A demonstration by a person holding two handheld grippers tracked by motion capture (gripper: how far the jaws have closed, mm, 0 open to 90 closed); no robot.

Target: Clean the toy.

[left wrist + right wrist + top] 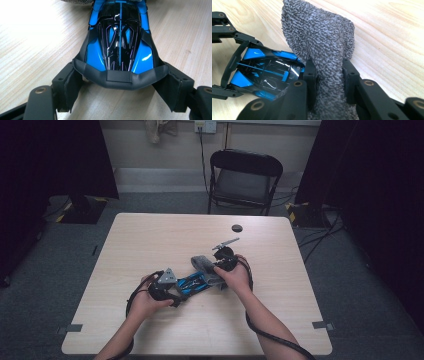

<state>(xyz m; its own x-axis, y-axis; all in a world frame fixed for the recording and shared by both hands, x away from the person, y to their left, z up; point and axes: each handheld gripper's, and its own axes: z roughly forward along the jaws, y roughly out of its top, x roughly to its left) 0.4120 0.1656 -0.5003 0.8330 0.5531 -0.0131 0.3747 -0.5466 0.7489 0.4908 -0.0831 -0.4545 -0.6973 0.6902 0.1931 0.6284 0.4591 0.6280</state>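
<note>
A blue and black toy car [192,282] lies on the wooden table [150,235] between my two hands. My left gripper [180,288] is shut across the car's black end wing; in the left gripper view both pads [72,85] press on the wing's tips, with the car [120,37] stretching away. My right gripper [220,269] is shut on a folded grey terry cloth [202,264]. In the right gripper view the cloth [322,37] stands up between the jaws of the right gripper [327,77] and touches the far end of the car [264,70], which the left gripper [229,66] holds.
A small black round object [236,228] lies near the table's far edge. A black folding chair [245,180] stands behind the table, with cables on the floor at the right. Bare tabletop lies to the left, to the right and in front of my hands.
</note>
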